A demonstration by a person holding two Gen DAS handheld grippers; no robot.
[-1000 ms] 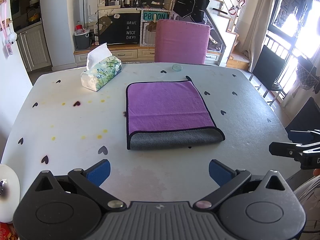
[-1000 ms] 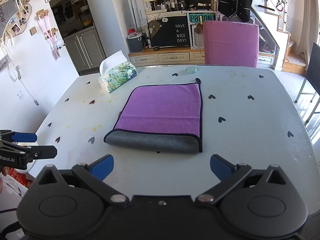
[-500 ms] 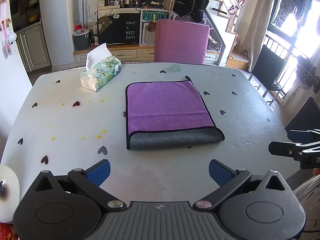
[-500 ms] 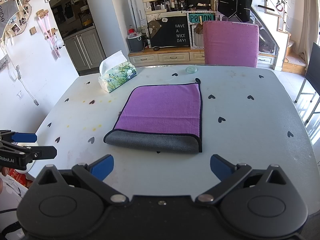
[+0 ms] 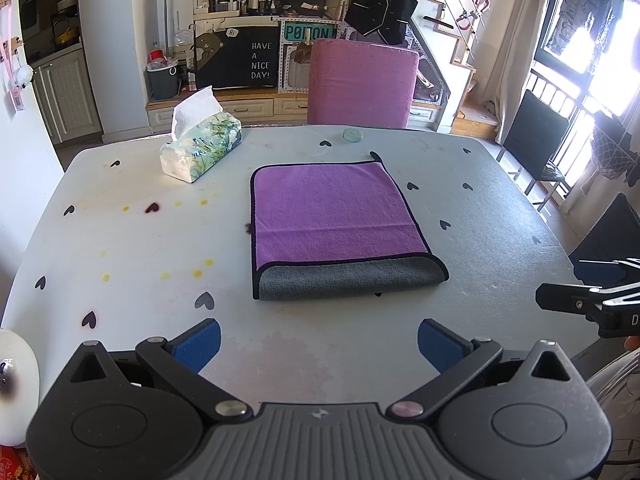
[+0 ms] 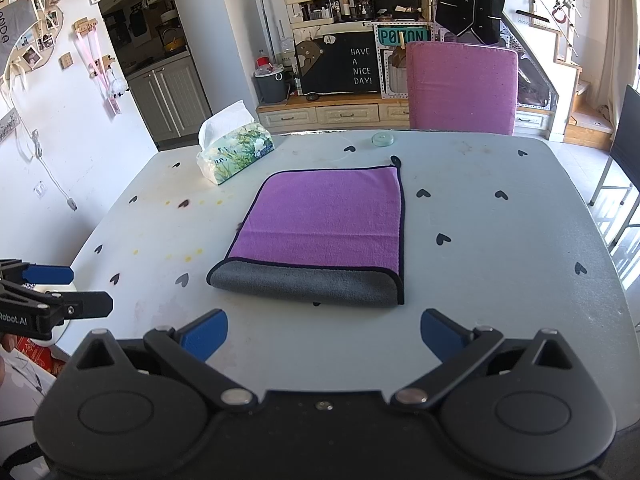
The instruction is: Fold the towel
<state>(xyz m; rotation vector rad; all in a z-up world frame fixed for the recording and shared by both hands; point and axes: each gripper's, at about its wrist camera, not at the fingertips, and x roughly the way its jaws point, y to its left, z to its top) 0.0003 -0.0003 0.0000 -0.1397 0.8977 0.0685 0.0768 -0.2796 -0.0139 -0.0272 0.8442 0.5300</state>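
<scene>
A purple towel (image 5: 332,212) with a grey underside lies folded on the white table (image 5: 132,240), its grey fold edge nearest me. It also shows in the right wrist view (image 6: 324,220). My left gripper (image 5: 319,342) is open and empty, held back from the towel near the table's front edge. My right gripper (image 6: 324,334) is open and empty, also short of the towel's front edge. The right gripper shows at the right edge of the left wrist view (image 5: 592,296). The left gripper shows at the left edge of the right wrist view (image 6: 48,296).
A tissue pack (image 5: 202,144) stands at the back left of the table. A small round green lid (image 5: 353,135) lies at the back edge. A pink chair (image 5: 362,82) stands behind the table. A white roll (image 5: 16,384) is at the left front.
</scene>
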